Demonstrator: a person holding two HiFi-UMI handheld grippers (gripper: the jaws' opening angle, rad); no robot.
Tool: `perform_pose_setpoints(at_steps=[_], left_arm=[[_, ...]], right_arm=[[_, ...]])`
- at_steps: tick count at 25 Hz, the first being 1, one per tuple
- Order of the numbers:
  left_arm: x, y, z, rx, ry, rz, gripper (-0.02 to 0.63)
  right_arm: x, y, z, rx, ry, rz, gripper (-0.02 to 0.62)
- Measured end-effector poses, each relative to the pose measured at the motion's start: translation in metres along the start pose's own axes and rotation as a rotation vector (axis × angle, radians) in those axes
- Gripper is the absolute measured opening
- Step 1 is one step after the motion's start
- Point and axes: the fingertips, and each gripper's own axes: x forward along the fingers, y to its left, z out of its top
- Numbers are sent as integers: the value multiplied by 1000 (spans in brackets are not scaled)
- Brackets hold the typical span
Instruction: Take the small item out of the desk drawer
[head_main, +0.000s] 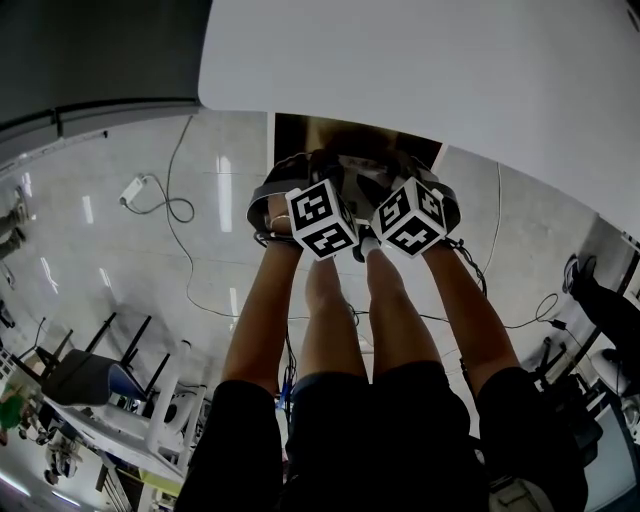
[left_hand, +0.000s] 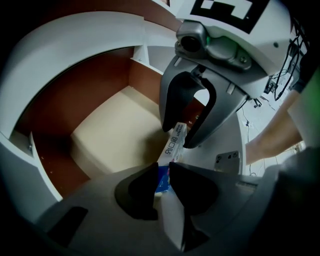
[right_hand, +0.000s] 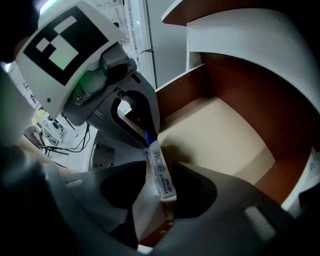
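The small box is not lying on the bottom of the drawer. It is held in the air over the drawer's pale floor, between the two tools. The left gripper pinches it at one end, with its dark jaws pressed on the two wide faces where the blue print is. The right gripper has its jaws spread wide around the other end, with a gap at each side, so it carries nothing. The box is a slim flat carton, white with a blue band and some black print, with sharp folded edges and a smooth, slightly glossy skin. I judge it very light and mostly hollow, so weight is no problem. The thin card will probably dent if the squeeze is strong. The smooth faces may also slip, or let the box swing, when only one end is held. The best place to take it, I think, is across the wide flat faces near the middle, not on the narrow edges or the end flap. The drawer around it is a plain rigid tray with a matt cream floor and red-brown walls like laminated board. It sits under the white desk, whose top is smooth with a rounded corner.
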Motion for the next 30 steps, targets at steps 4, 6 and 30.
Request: perform_pose_setpoints(at_steps=[4,6,30], left_arm=[[-4,-6,-1,11,-2,-18,64],[-4,-7,-1,15,-5,-19,63],[-11,-11,-3,-77,-46,-48,46]], right_arm=[[5,5,-4,-28,38,22,179],[10,8,-7,-41,64,38,179],[27,18,-15,-282,168,32,106]])
